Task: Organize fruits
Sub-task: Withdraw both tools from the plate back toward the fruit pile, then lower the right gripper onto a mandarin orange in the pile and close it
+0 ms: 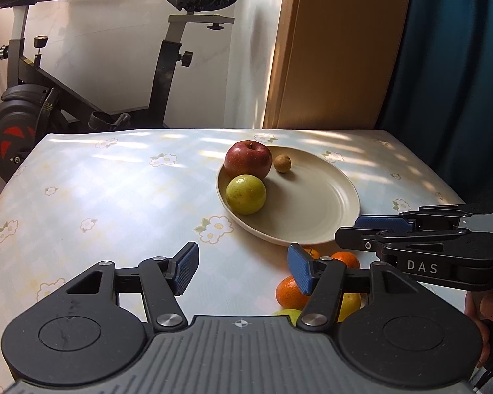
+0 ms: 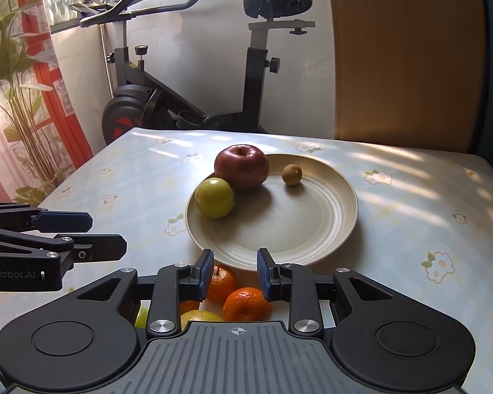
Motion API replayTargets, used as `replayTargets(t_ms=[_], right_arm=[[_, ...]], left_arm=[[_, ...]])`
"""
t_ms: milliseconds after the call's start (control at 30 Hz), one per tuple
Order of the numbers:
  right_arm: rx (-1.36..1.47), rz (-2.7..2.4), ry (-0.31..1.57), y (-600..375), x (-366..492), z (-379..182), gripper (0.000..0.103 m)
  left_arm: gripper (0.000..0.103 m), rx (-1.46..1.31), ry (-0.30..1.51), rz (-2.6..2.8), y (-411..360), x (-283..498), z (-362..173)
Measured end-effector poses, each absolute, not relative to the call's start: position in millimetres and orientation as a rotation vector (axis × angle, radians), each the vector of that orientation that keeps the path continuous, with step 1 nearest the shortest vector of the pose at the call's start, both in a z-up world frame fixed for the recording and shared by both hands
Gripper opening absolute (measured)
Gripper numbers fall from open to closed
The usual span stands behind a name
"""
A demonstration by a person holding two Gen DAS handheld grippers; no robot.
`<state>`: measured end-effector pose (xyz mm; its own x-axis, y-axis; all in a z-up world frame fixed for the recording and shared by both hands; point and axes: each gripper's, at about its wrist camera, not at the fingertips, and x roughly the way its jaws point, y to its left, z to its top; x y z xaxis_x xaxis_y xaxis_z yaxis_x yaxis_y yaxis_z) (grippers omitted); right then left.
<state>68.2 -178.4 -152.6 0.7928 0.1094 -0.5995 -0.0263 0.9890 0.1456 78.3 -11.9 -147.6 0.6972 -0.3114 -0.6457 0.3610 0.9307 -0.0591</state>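
A cream plate (image 1: 312, 203) (image 2: 279, 223) on the flowered tablecloth holds a red apple (image 1: 248, 159) (image 2: 241, 167), a green round fruit (image 1: 246, 194) (image 2: 213, 197) and a small brown fruit (image 1: 282, 163) (image 2: 292, 174). Near the plate's front edge lie oranges (image 1: 289, 292) (image 2: 246, 305), a yellow fruit (image 2: 200, 317) and a green one (image 1: 287, 313), partly hidden by the grippers. My left gripper (image 1: 243, 269) (image 2: 108, 233) is open and empty, left of that pile. Over the oranges my right gripper (image 2: 235, 272) (image 1: 348, 229) is drawn shut to a narrow gap, holding nothing.
An exercise bike (image 1: 82, 82) (image 2: 187, 98) stands behind the table's far edge. A wooden panel (image 1: 328, 49) and a blue curtain (image 1: 460, 65) are at the back right. A plant (image 2: 13, 82) and red curtain stand at the left. A hand (image 1: 489, 305) holds the right gripper.
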Motion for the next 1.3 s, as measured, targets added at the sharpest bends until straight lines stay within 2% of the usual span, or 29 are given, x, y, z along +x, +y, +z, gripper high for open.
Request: replayTargets(t_ms=[300,433,933,1300], right_arm=[[0.127,0.060,0.638,-176,51,-152,0.027],[0.124,0.053,0.631,-175,39,-152,0.032],[0.113,0.086,0.639,-160,18,-151,0.032],[0.123,0.008,0.646,-187,20,-157,0.032]], left_arm=[[0.063,0.061,0.697,-0.366,4,71,-147],[0.063,0.042,0.697,-0.363,10,66,-147],[0.063,-0.005,0.725,-0.352,29,46,-153],[0.063,-0.011,0.719,-0.348,26,44,-156]])
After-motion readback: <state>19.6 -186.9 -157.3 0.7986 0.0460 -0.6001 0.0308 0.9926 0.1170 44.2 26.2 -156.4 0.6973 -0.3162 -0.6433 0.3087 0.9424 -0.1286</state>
